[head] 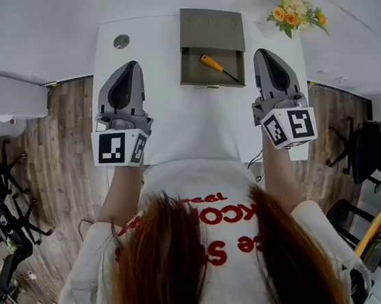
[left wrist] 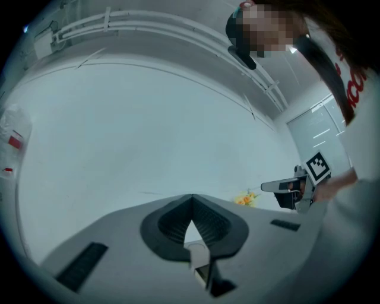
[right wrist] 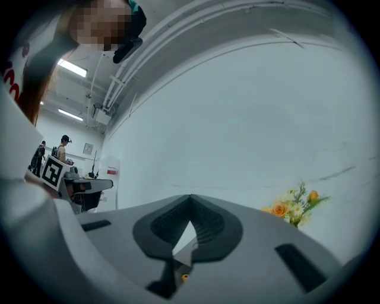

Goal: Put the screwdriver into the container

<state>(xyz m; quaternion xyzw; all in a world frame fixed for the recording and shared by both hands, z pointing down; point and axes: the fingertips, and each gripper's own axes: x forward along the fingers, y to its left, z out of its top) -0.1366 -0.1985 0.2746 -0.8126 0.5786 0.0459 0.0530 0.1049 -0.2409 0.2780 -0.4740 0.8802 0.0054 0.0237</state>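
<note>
An orange-handled screwdriver [head: 213, 64] lies slanted in the open drawer of an olive-grey container [head: 211, 29] at the back of the white table [head: 187, 124]. My left gripper [head: 132, 65] is raised over the table's left side, to the left of the container, with its jaws together and nothing in them. Right of the container, my right gripper [head: 260, 54] is also raised, shut and empty. Both point roughly level at a white wall, and each gripper view shows its own closed jaw tips [left wrist: 191, 197] [right wrist: 190, 197]. A small orange bit [right wrist: 184, 277] shows below the right jaws.
A bunch of yellow and orange flowers [head: 296, 16] stands at the table's back right corner. A round cable hole [head: 121, 41] sits at the back left. On the wooden floor stand a white box [head: 4, 96] and office chairs [head: 376, 149].
</note>
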